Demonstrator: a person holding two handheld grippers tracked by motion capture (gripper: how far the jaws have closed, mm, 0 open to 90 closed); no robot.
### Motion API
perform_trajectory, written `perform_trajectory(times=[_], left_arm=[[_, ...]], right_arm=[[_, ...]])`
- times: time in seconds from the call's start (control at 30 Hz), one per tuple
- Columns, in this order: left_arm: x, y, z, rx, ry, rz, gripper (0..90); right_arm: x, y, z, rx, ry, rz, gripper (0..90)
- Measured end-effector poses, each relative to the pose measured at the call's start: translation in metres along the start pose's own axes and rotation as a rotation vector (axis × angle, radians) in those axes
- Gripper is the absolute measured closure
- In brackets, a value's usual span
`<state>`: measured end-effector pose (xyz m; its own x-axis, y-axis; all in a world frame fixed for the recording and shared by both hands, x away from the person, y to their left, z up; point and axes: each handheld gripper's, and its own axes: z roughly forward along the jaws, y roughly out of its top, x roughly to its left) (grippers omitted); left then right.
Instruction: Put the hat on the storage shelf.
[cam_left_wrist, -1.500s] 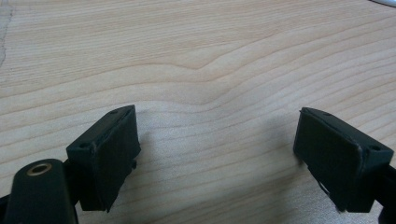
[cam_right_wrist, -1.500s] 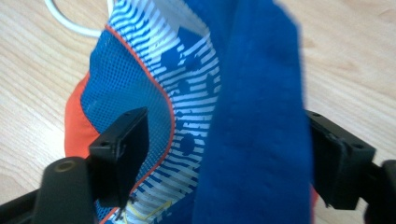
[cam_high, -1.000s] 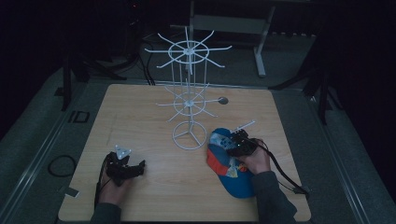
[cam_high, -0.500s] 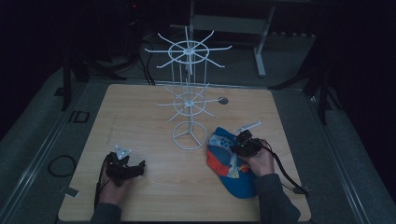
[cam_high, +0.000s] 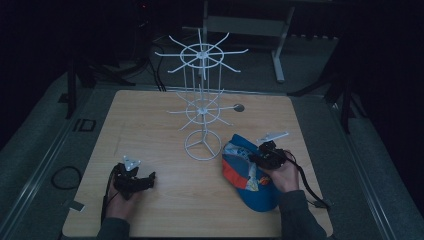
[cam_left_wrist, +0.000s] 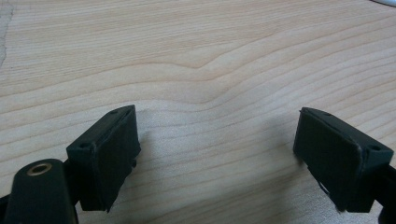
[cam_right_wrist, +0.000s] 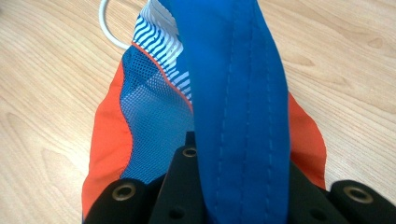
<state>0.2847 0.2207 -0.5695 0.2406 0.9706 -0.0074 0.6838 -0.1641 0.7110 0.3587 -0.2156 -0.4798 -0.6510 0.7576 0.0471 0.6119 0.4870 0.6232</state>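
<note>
Your right gripper (cam_high: 256, 159) is clamping the cap's (cam_high: 248, 176) blue edge, jaws having just closed on it, beside the white rack (cam_high: 202, 107). Your left gripper (cam_high: 142, 181) is resting wide open, holding nothing, over the table (cam_high: 150, 120).

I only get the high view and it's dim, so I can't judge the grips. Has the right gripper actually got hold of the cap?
Observer: Yes, the right gripper is shut on the cap's blue band.
Operator: And the left gripper?
Observer: The left gripper is open, nothing between its jaws, just bare table.
Operator: Is the cap near the rack's base?
Observer: The white base ring lies just beyond the cap.
</note>
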Motion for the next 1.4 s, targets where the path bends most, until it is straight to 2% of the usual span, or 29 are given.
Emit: perform_trajectory(times=[0.4, 0.57, 0.93, 1.4], left_arm=[[0.000, 0.000, 0.000, -0.001, 0.000, -0.002, 14.6], [0.000, 0.000, 0.000, 0.000, 0.000, -0.002, 14.6], [0.000, 0.000, 0.000, 0.001, 0.000, 0.001, 14.7], [0.000, 0.000, 0.000, 0.000, 0.001, 0.000, 14.6]], right_arm=[[0.000, 0.004, -0.025, -0.078, 0.026, 0.010, 86.8], [-0.002, 0.006, -0.034, -0.100, 0.023, 0.011, 86.8], [-0.007, 0.009, -0.047, -0.138, 0.030, 0.030, 86.8], [-0.010, 0.021, -0.065, -0.201, 0.039, 0.031, 86.8]])
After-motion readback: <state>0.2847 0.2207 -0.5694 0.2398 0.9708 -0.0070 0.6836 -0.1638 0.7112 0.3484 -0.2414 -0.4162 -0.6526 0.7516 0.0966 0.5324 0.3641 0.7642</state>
